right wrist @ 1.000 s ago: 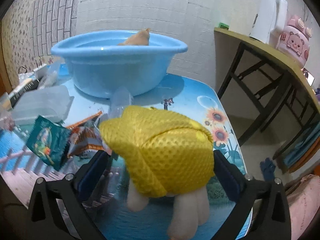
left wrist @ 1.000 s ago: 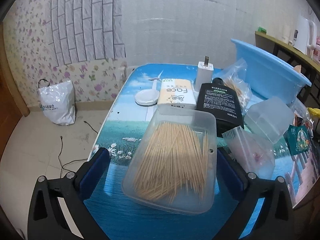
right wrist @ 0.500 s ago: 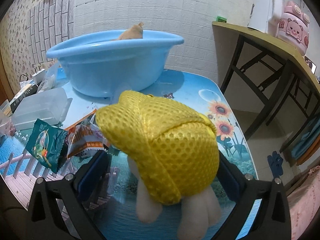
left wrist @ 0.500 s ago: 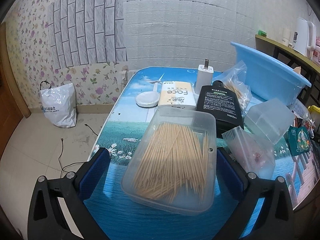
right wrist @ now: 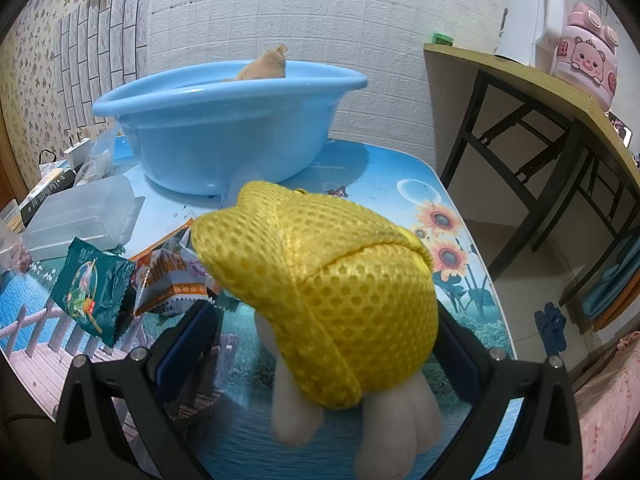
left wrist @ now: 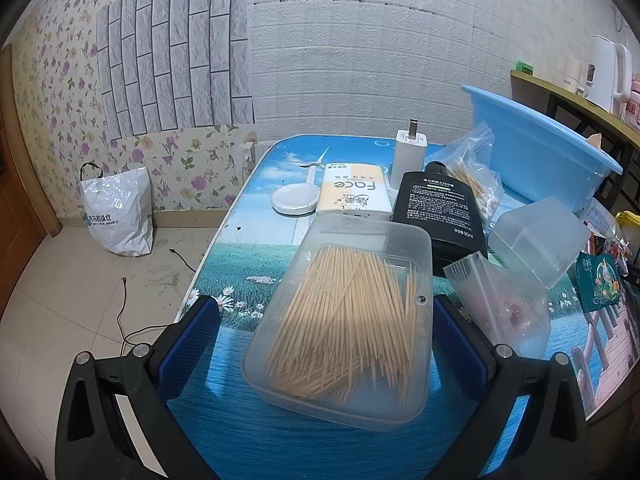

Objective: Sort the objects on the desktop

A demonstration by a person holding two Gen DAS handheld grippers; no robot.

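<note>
While the left hand-held gripper (left wrist: 326, 340) stands spread wide around a clear plastic box (left wrist: 340, 320) full of toothpicks (left wrist: 344, 316), its right finger sits just beside the box wall and its left finger well apart from it, so it has no hold. That box rests on the worktop (left wrist: 248, 264), with a tissue pack (left wrist: 354, 194), a black bottle (left wrist: 440, 210) and an empty clear container (left wrist: 538, 240) behind it. Seen from the right wrist, the right hand-held gripper (right wrist: 320, 352) is pressed against a yellow mesh pouch (right wrist: 320, 280) with pale soft parts hanging below, held above the worktop. Farther back stands a blue basin (right wrist: 224, 128), an orange object (right wrist: 264, 66) showing over its rim, with snack packets (right wrist: 132, 280) to the left.
</note>
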